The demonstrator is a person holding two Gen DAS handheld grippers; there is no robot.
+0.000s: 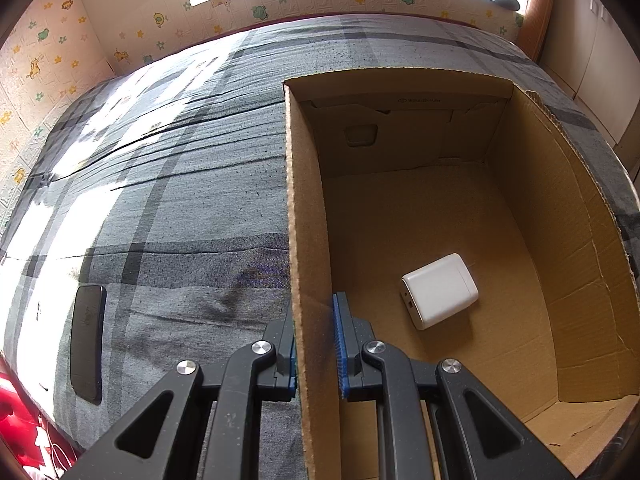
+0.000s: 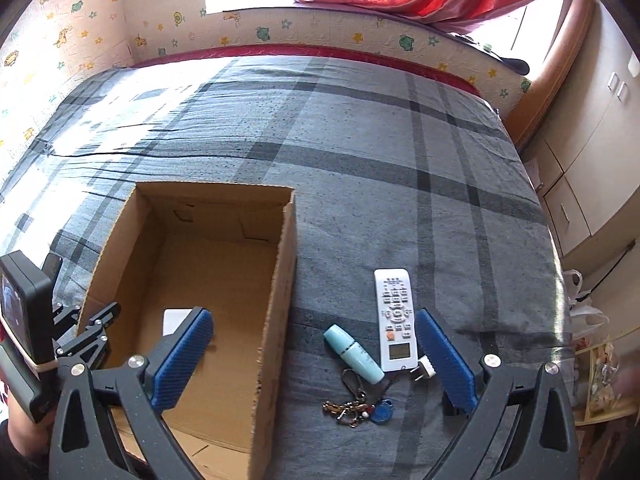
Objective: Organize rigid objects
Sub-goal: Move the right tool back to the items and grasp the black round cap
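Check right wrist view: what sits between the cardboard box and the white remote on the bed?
In the right wrist view, a pale blue tube lies on the bedspread between the cardboard box and the white remote, nearer the remote, with a key bunch just below it.

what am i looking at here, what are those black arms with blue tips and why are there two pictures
No robot here: a person holds a hand-held grabbing tool in each hand, and each tool carries a wide-angle camera looking along its two blue-padded fingers. That gives two pictures of one bed.

The left-wrist picture shows the left tool shut on the left wall of a cardboard box, apparently steadying it. Inside the box lies a white charger. A black phone lies on the plaid bedspread outside it.

The right-wrist picture shows the right tool open and empty. Between its fingers, on the bedspread right of the box, lie a white remote, a pale blue tube, a bunch of keys and a small white plug. These are probably due to go into the box next.
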